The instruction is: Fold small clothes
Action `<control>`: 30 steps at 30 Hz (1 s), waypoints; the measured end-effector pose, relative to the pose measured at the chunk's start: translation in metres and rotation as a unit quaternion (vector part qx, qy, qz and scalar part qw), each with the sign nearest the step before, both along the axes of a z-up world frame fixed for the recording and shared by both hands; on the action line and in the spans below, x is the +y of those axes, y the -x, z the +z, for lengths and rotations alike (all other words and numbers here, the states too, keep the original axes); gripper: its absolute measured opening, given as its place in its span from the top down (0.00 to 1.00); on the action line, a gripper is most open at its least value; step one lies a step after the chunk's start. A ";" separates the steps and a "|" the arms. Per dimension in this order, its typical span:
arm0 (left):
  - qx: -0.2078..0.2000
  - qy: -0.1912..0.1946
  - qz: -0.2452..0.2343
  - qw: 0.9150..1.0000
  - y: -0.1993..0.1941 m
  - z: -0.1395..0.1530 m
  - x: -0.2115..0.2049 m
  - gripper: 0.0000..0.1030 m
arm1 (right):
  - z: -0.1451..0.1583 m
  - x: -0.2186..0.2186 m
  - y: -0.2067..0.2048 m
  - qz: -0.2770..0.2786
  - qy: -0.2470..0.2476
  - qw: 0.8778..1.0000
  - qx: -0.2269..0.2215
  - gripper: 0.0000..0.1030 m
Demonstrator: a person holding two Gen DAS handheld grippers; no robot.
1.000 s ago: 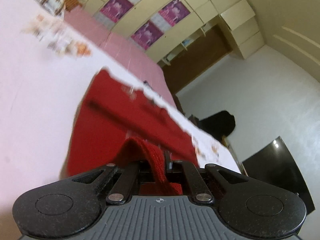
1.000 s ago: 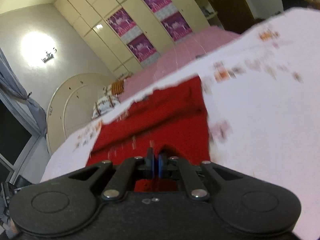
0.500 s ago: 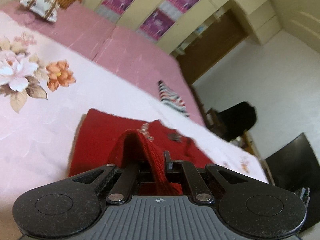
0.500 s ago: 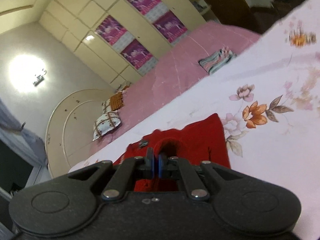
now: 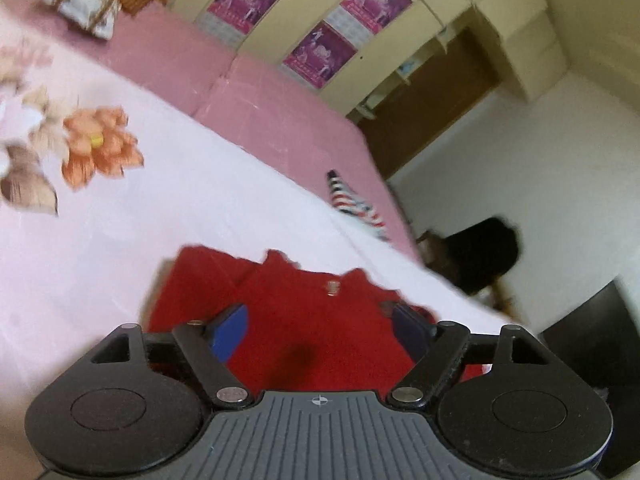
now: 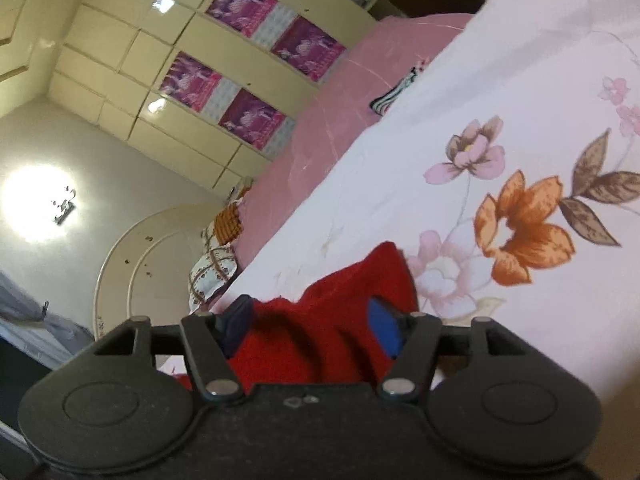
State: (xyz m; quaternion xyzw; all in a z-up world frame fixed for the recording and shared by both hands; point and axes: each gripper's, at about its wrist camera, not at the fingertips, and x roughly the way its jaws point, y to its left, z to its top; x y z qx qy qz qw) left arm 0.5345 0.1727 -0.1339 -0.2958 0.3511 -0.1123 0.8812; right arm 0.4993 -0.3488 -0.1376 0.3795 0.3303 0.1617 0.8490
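A small red knit garment (image 5: 304, 320) lies folded on the white flowered bedsheet (image 5: 192, 208). My left gripper (image 5: 320, 330) hovers just over it, its jaws opening wide; the blue pads (image 5: 230, 330) stand apart from the cloth, which lies flat below them. In the right wrist view a raised fold of the same red garment (image 6: 340, 320) sits between the opening jaws of my right gripper (image 6: 312, 326). Its blue pads (image 6: 384, 330) are off the fabric.
A striped folded cloth (image 5: 356, 206) lies on the pink bedspread (image 5: 256, 112) beyond the sheet. Pillows (image 5: 86, 8) sit at the bed's head. Cream wardrobes with purple posters (image 5: 320, 56) line the wall. A dark bag (image 5: 486, 252) and a black panel (image 5: 592, 344) stand past the bed's edge.
Both grippers carried the red hem forward and down over the garment, then opened. The strip once pinched in the left jaws has dropped flat; the right jaws have let go too.
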 end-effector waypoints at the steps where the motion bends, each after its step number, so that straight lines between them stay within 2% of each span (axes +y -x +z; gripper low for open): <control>1: 0.005 -0.030 -0.007 1.000 -0.003 0.002 -0.005 0.28 | 0.003 0.002 0.000 0.005 0.016 1.000 -0.004 0.45; 2: 0.007 -0.065 -0.016 0.998 -0.005 0.005 -0.011 0.34 | 0.007 0.005 0.001 0.013 0.031 0.999 -0.010 0.47; 5: 0.004 -0.160 -0.049 0.986 -0.011 0.011 -0.031 0.39 | 0.022 0.019 -0.001 0.045 0.103 0.993 -0.030 0.48; 7: 0.000 -0.221 -0.060 0.974 -0.014 0.012 -0.046 0.53 | 0.031 0.034 -0.003 0.065 0.170 0.982 -0.040 0.53; 8: -0.002 -0.247 -0.057 0.967 -0.014 0.012 -0.051 0.64 | 0.034 0.043 -0.003 0.078 0.201 0.975 -0.045 0.58; 9: -0.009 -0.268 -0.055 0.962 -0.014 0.011 -0.054 0.71 | 0.036 0.054 -0.003 0.093 0.243 0.965 -0.047 0.70; 10: -0.015 -0.277 -0.050 0.959 -0.014 0.011 -0.053 0.76 | 0.037 0.067 -0.002 0.105 0.292 0.949 -0.051 0.76; 11: -0.020 -0.284 -0.043 0.958 -0.013 0.012 -0.053 0.89 | 0.039 0.078 0.000 0.114 0.337 0.933 -0.062 0.81; 12: -0.025 -0.295 -0.034 0.955 -0.011 0.012 -0.052 0.96 | 0.040 0.088 0.003 0.118 0.373 0.918 -0.069 0.86; 14: -0.029 -0.311 -0.023 0.950 -0.009 0.011 -0.049 0.96 | 0.043 0.096 0.005 0.111 0.412 0.901 -0.078 0.95; 17: -0.032 -0.337 -0.031 0.940 -0.011 0.010 -0.052 0.96 | 0.041 0.093 0.002 0.057 0.454 0.887 -0.059 0.99; 19: -0.036 -0.339 -0.025 0.940 -0.006 0.018 -0.053 0.94 | 0.038 0.083 -0.001 0.053 0.430 0.901 -0.029 0.98; 21: -0.056 -0.338 -0.017 0.939 0.003 0.030 -0.059 0.94 | 0.052 0.082 0.013 0.052 0.417 0.906 -0.052 0.88; 22: -0.074 -0.340 -0.020 0.937 0.010 0.037 -0.066 0.93 | 0.061 0.087 0.022 0.061 0.412 0.906 -0.074 0.88; 23: -0.089 -0.326 -0.028 0.941 0.016 0.043 -0.076 0.93 | 0.068 0.095 0.030 0.080 0.404 0.906 -0.097 0.88; 24: -0.102 -0.304 -0.044 0.946 0.021 0.047 -0.090 0.89 | 0.073 0.108 0.035 0.105 0.393 0.906 -0.116 0.86; 25: -0.108 -0.301 -0.063 0.945 0.023 0.047 -0.105 0.84 | 0.075 0.126 0.039 0.138 0.384 0.903 -0.135 0.83; 27: -0.126 -0.305 -0.101 0.938 0.029 0.044 -0.141 0.48 | 0.070 0.163 0.043 0.182 0.380 0.894 -0.153 0.78; 28: -0.132 -0.299 -0.111 0.939 0.031 0.041 -0.152 0.45 | 0.065 0.177 0.042 0.200 0.380 0.890 -0.152 0.77; 30: -0.122 -0.290 -0.126 0.941 0.031 0.034 -0.167 0.45 | 0.054 0.203 0.044 0.224 0.392 0.879 -0.155 0.77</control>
